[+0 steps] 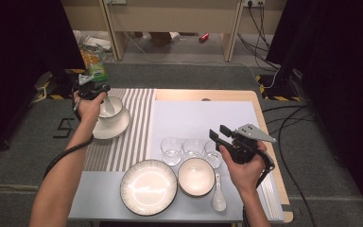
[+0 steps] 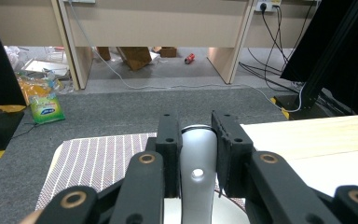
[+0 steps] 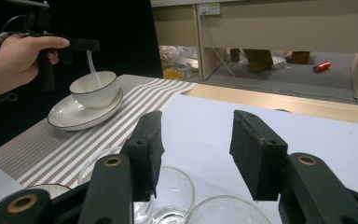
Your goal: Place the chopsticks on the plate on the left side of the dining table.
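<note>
1. Black left tongs point(image 2: 193, 140) are clamped on a white spoon point(image 2: 196, 163), holding it over the small bowl point(image 1: 111, 107) at ten o'clock on the counter point(image 1: 203, 96).
2. That bowl sits on a saucer point(image 1: 115, 128), which rests on a striped mat point(image 1: 127, 142).
3. Right tongs point(image 3: 196, 149) stand apart with nothing between them, hovering at four o'clock above three glasses point(image 1: 171, 150).
4. At six o'clock lie a large plate point(image 1: 148, 187), a second bowl point(image 1: 196, 176) and another spoon point(image 1: 218, 195).
</note>
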A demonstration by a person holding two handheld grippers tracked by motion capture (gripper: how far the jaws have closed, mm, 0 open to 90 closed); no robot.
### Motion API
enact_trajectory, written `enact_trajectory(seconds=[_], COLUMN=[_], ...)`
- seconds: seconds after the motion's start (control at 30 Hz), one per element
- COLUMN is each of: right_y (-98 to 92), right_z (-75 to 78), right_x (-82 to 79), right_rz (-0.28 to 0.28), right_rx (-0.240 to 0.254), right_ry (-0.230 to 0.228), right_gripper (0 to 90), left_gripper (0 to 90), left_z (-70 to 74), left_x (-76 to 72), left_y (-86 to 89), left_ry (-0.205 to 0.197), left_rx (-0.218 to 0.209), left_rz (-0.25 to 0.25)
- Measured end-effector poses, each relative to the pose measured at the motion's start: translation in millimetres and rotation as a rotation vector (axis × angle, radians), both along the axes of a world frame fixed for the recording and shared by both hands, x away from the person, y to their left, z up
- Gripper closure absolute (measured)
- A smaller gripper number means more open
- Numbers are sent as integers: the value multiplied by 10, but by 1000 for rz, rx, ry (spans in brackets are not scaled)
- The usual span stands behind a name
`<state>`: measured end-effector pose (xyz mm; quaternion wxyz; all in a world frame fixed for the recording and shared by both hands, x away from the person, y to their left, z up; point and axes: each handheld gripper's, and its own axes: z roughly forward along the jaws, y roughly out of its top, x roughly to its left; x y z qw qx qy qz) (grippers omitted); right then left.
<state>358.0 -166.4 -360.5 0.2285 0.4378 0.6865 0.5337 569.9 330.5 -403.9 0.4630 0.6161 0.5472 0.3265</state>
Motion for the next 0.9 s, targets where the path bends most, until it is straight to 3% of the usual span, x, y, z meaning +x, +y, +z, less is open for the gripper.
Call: enact_trajectory(seconds=[0.9], right_y=[-19], right_z=[-15], right_x=[9], right_rz=[-5], right_rx=[7], right_ry=[0], right_gripper=[534], left_gripper=[724], left_z=[-99], left_x=[118], left_y=[23], left_ry=[15], left_rx=[5], left_rz=[6])
